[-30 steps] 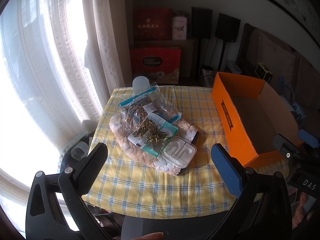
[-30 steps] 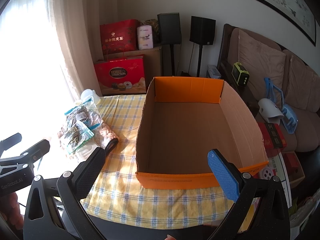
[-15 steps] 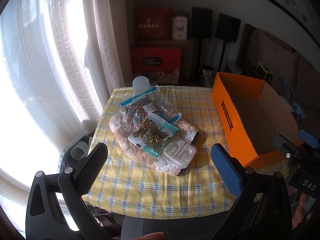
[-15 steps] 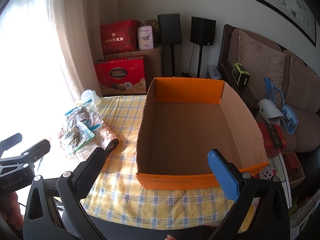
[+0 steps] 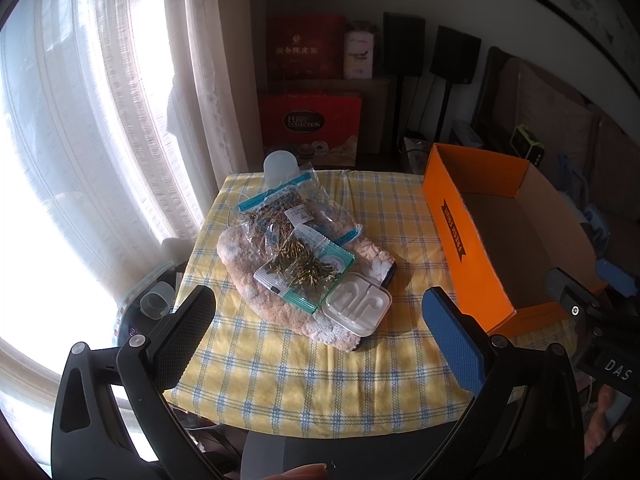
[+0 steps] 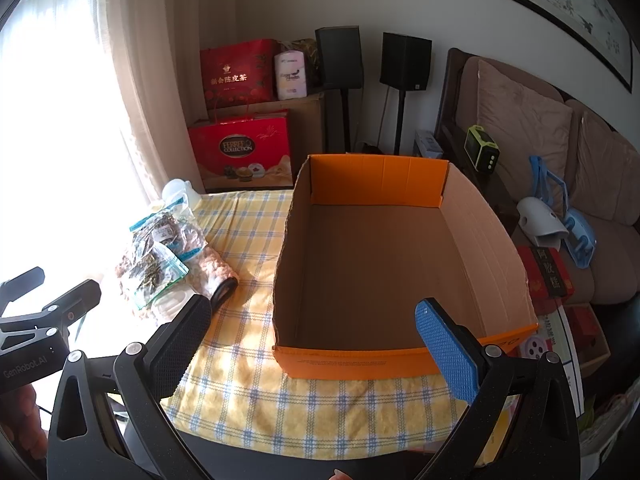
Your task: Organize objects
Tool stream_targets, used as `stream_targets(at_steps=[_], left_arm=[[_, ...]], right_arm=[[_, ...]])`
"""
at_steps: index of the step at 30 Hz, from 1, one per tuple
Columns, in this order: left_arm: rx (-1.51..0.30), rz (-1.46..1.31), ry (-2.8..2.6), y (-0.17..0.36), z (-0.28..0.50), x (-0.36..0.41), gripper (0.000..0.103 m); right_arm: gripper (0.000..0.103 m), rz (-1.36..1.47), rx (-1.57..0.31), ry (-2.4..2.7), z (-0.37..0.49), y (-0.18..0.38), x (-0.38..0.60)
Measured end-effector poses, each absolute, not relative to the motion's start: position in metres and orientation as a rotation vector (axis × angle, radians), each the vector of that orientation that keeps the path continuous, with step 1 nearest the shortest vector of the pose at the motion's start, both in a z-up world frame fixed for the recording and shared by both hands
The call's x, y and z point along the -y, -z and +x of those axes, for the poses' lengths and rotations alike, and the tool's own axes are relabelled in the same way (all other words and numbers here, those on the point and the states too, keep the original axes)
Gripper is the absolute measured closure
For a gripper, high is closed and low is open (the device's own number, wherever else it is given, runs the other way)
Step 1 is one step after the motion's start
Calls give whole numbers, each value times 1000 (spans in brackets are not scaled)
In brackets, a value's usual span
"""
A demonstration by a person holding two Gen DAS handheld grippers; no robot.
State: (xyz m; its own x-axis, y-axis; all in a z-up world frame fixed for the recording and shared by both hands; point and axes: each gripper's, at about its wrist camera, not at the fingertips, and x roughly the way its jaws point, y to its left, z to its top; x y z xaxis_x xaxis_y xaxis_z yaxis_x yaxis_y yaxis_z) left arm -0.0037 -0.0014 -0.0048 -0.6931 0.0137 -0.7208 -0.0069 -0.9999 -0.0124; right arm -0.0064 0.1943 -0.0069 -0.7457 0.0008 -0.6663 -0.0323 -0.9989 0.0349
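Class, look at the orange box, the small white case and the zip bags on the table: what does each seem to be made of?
Orange box: corrugated cardboard, matte; brown fluted inner walls, ragged cut edge. White case: probably hard plastic, smooth, with moulded recesses. Zip bags: thin clear plastic film, glossy and crinkled, contents showing through.

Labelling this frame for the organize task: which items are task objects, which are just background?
Task things:
orange box, empty
two zip bags of dried stuff
white plastic case
fuzzy slipper under them
both grippers, left and right, open, holding nothing

Lying about:
red gift bags
two speakers
sofa cushions
green clock
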Motion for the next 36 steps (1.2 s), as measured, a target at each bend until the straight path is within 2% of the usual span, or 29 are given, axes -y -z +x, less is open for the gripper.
stream_targets(at_steps=[19, 36], left_arm=[[11, -1226, -2883, 4, -8, 1, 0], [10, -1230, -2883, 5, -50, 19, 0]], right_arm=[[0, -1112, -67, -2915, -7, 7, -196], [0, -1101, -51, -2879, -34, 10, -222]])
